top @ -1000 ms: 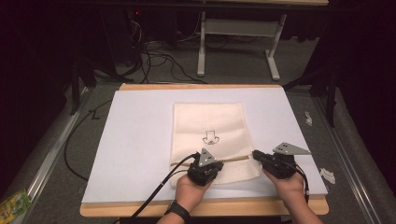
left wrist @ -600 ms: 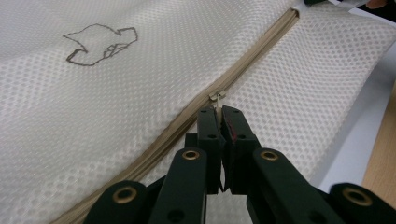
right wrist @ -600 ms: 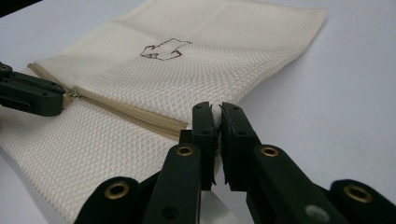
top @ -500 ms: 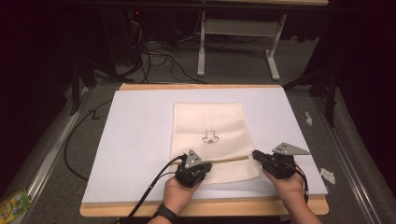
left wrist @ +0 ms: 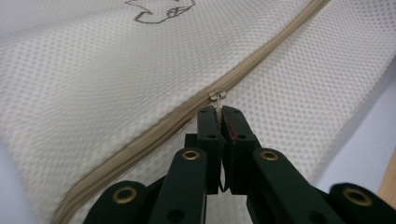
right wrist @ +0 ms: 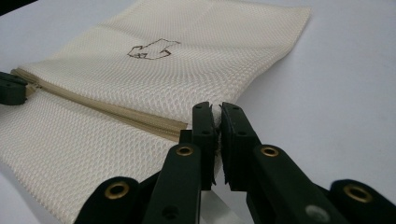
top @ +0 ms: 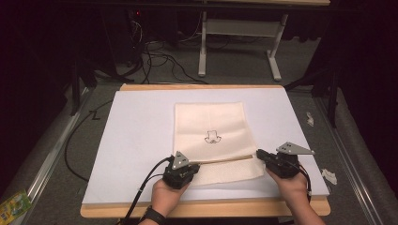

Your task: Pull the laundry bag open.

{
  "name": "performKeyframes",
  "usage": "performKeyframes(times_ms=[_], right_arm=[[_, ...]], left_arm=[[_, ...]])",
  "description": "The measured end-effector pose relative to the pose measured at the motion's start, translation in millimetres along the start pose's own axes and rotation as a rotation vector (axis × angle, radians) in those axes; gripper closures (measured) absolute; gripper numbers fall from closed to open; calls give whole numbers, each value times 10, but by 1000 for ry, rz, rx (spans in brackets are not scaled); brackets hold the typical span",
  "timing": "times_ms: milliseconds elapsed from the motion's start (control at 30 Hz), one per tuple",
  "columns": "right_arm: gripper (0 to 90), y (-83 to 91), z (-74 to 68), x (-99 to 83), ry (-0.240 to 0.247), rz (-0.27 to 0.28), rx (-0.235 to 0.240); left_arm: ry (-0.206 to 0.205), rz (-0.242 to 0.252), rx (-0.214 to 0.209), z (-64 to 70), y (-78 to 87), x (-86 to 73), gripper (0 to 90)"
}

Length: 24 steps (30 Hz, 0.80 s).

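Note:
A cream mesh bag (top: 211, 122) with a small black drawing lies flat on the white board (top: 141, 131). A tan zipper (top: 225, 160) runs across its near part. My left gripper (top: 197, 164) sits at the zipper's left end; in the left gripper view it (left wrist: 219, 112) is shut on the small metal zipper pull (left wrist: 217, 97). My right gripper (top: 258, 153) is at the zipper's right end, and in the right gripper view it (right wrist: 215, 109) is shut on the bag's edge (right wrist: 205, 100) beside the zipper (right wrist: 107, 109). The left gripper's tip (right wrist: 11, 88) shows at that view's far left.
The board rests on a wooden table whose edge (top: 202, 208) runs under my hands. Cables (top: 159, 61) and a white table frame (top: 274, 51) stand on the floor beyond. Crumpled white scraps (top: 328, 176) lie at the right, and a green packet (top: 14, 205) at the lower left.
My left gripper has slid left along the zipper with the pull in its jaws. The right gripper has stayed at the bag's right edge.

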State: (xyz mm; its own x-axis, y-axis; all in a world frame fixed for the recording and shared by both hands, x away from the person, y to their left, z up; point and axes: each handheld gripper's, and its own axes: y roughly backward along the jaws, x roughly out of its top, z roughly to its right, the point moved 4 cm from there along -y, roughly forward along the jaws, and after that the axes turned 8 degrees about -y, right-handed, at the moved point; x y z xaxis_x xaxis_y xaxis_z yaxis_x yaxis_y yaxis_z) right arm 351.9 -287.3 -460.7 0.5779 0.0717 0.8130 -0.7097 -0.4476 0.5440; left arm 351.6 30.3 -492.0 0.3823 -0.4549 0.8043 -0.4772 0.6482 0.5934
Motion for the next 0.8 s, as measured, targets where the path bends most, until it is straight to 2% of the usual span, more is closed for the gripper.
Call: performKeyframes(times_ms=[267,367,400,467,633,800], right_arm=[[862,-13,6,7,-8,0,-6],[861,-9,16,6,-7,-2,-10],[862,-9,20,6,-6,-2,-8],[862,-10,18,6,-5,-1,-9],[861,-13,1,6,-4,-1,-6],[862,-16,-17,2,2,-6,-16]], left_arm=[[7,-30,37,-131,160,-103,872],[24,-38,45,-209,237,-154,872],[22,-52,60,-268,294,-194,872],[23,-59,66,-293,322,-212,872],[36,-45,80,-372,468,-255,872],[53,-29,86,-427,531,-324,872]])
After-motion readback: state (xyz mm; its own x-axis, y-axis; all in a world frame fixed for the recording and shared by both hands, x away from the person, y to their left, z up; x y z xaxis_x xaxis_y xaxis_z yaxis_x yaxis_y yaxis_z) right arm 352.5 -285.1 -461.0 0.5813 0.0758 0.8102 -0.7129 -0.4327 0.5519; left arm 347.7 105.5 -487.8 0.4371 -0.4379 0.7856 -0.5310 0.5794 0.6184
